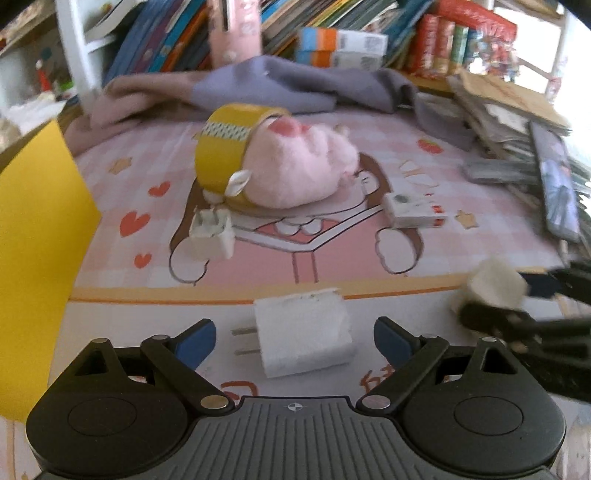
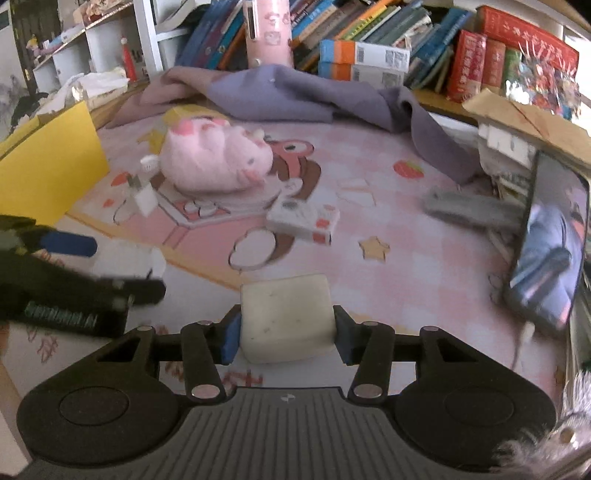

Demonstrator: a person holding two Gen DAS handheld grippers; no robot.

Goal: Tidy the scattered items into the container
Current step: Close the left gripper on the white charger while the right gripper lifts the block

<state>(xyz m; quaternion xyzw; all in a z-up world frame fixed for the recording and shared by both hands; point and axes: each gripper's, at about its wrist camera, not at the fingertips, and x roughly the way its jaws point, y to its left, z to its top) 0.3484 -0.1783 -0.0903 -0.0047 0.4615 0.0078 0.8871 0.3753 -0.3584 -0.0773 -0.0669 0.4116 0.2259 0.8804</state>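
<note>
blurred: left claw (image 2: 122, 266) | cut off: yellow container (image 1: 37, 240)

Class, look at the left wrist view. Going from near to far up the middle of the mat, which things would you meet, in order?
White plug adapter between the open left claw → pink plush toy → grey blanket → row of books.

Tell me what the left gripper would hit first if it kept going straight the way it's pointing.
Most likely the white charger plug: it lies on the pink mat right between the left gripper's open fingers, untouched. Depth is hard to judge, but nothing else sits nearer in that line.
</note>
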